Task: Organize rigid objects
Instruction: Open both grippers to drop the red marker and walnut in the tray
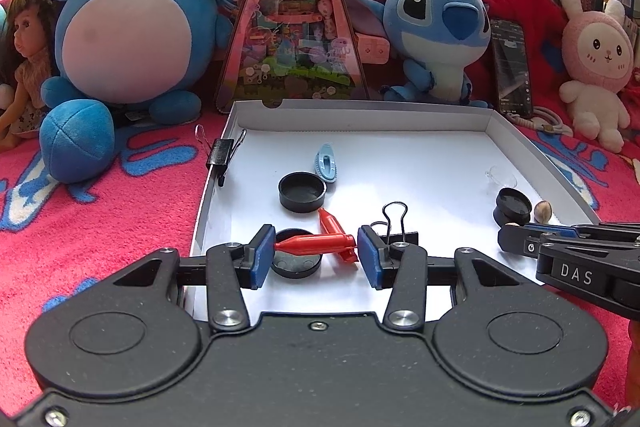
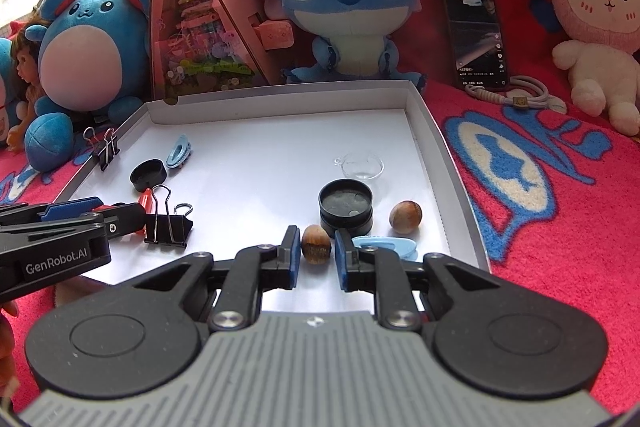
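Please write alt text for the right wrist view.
The right claw straddles a hazelnut in a shallow white tray on a red blanket, near a second hazelnut, a black lidded pot and binder clips.

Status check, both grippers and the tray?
Left gripper around red plug, contact unclear. Right gripper straddling hazelnut, pads apart. Binder clip beside left fingers.

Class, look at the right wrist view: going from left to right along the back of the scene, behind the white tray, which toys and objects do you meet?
Round blue plush → pink triangular toy box → Stitch plush → phone → pink bunny plush.
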The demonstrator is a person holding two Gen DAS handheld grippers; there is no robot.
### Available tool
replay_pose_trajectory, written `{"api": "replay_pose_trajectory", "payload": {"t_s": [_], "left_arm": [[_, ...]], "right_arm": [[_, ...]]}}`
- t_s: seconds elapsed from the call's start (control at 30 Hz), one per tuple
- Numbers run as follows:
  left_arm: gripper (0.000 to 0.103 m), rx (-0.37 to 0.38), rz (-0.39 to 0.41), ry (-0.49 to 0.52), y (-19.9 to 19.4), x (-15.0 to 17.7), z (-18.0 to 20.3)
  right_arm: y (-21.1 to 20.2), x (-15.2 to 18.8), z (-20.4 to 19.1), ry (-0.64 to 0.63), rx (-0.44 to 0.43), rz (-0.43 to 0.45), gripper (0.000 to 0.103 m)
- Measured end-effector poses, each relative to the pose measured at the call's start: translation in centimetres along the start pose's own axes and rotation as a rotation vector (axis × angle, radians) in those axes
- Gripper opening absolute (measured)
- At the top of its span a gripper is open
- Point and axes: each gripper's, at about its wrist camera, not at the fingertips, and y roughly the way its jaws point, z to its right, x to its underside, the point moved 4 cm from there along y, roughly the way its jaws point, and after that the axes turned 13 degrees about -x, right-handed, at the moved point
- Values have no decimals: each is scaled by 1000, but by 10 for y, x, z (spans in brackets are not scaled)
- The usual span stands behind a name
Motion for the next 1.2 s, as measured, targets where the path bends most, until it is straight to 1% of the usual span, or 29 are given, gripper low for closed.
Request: {"api": "replay_pose_trajectory", "payload": {"t_s": [0.07, 0.1, 0.13, 0.2, 0.23, 0.33, 0.4, 0.5, 0.67, 0.8, 1.0, 1.1, 1.2], "left_arm": [[53, -1, 2, -4, -1, 0, -1], [54, 3, 4, -6, -2, -1, -1], [55, 8, 5, -8, -3, -1, -2], [57, 13, 8, -10, -6, -2, -2], [57, 15, 9, -12, -7, -2, -2], [65, 26, 14, -16, -12, -3, -2], [70, 33, 21, -18, -15, -3, -3], [76, 38, 30, -17, -20, -4, -4], [80, 41, 39, -18, -27, -5, -7], [83, 41, 44, -25, -32, -5, -10], [86, 45, 58, -14, -41, -3, -11], [89, 50, 65, -8, -45, -2, -11], [90, 48, 66, -8, -47, -1, -12]], "right_arm": [[-2, 0, -1, -3, 0, 6, 28], [-3, 0, -2, -5, 2, 9, 30], [-4, 0, -3, -9, 3, 12, 33], [-6, -1, -4, -17, 5, 17, 42], [-7, -1, -5, -23, 6, 20, 45], [-10, -2, -7, -36, 13, 30, 47], [-12, -2, -8, -43, 19, 37, 52], [-16, -2, -9, -48, 20, 45, 56], [-23, -3, -12, -67, 25, 64, 62], [-29, -4, -14, -77, 30, 79, 72], [-38, -3, -12, -68, 36, 102, 82], [-41, -3, -11, -62, 37, 111, 87], [-43, -3, -10, -56, 38, 114, 88]]}}
